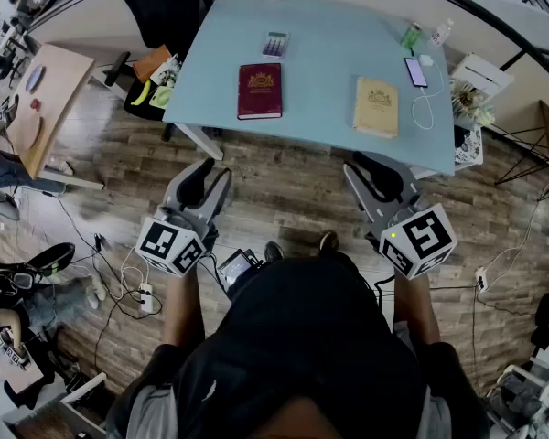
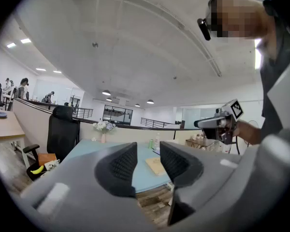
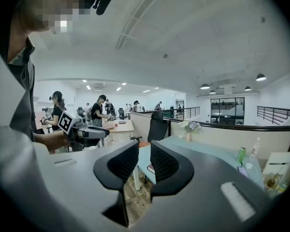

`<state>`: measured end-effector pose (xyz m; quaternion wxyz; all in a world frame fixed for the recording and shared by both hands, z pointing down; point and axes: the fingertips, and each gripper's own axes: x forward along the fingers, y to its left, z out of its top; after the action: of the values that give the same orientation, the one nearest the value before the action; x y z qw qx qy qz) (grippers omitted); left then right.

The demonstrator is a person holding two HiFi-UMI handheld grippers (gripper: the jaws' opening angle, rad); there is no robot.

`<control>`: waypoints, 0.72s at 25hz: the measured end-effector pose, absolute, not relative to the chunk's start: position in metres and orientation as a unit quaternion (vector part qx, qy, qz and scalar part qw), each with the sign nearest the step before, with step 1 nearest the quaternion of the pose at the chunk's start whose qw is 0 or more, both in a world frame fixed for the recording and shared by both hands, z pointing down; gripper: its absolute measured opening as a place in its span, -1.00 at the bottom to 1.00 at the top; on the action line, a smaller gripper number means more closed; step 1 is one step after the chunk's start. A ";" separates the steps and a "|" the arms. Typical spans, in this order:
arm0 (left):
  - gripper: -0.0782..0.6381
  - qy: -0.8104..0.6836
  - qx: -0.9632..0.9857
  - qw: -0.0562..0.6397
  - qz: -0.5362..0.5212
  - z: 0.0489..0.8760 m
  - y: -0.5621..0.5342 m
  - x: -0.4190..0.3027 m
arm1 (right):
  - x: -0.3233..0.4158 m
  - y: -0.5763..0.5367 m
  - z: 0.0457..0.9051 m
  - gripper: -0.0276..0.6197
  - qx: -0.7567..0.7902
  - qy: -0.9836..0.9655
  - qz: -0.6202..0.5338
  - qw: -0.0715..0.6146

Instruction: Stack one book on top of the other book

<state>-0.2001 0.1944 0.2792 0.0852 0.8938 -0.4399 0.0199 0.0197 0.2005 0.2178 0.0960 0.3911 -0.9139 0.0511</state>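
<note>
Red book (image 1: 259, 91) and tan book (image 1: 376, 106) lay well apart on the table (image 1: 329, 53), unstacked. Left gripper (image 1: 210, 174) and right gripper (image 1: 366, 165) hovered nearer, jaws spread, empty. Next, one book needed gripping.

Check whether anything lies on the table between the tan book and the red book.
Nothing visible does. The red book and the tan book lie flat and apart on the blue table, with only bare tabletop between them. The phone sits beyond the tan book's far right corner, off that path.
</note>
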 end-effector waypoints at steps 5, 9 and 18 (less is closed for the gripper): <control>-0.22 -0.440 0.893 0.091 0.018 0.282 0.194 -0.216 | 0.003 0.200 0.220 -0.68 0.393 -0.913 0.049 0.099; -0.22 -0.437 0.894 0.094 0.017 0.284 0.197 -0.228 | -0.011 0.203 0.222 -0.68 0.396 -0.911 0.049 0.103; -0.22 -0.430 0.897 0.098 0.009 0.293 0.203 -0.255 | -0.038 0.206 0.225 -0.68 0.406 -0.907 0.064 0.096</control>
<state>-0.2548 0.2026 0.2925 0.0982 0.8974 -0.4301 0.0093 -0.0384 0.2060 0.2248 0.0961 0.4057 -0.9067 0.0635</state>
